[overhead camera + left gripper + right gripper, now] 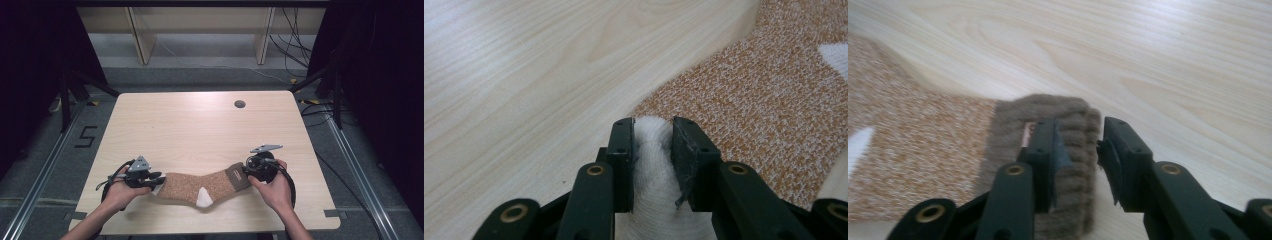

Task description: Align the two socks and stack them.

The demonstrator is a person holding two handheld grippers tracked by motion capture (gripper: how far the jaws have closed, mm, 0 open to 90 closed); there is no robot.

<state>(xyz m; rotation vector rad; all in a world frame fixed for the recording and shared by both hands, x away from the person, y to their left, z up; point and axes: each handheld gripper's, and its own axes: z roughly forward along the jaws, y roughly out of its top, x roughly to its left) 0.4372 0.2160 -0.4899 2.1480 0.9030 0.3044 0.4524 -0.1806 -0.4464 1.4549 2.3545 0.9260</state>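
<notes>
The left gripper [653, 150] pinches the white toe [651, 165] of the sock [200, 186], its jaws narrow and pressed on the knit. The right gripper [1079, 155] stands part open at the brown cuff [1073, 130]: one jaw lies on the cuff, the other is clear at its 3 o'clock side, so nothing is clamped there. The sock lies flat on the table [200, 125] near its 6 o'clock edge, stretched between both hands. Judged step: taking hold of both ends. Next, the right jaws should close on the cuff.
</notes>
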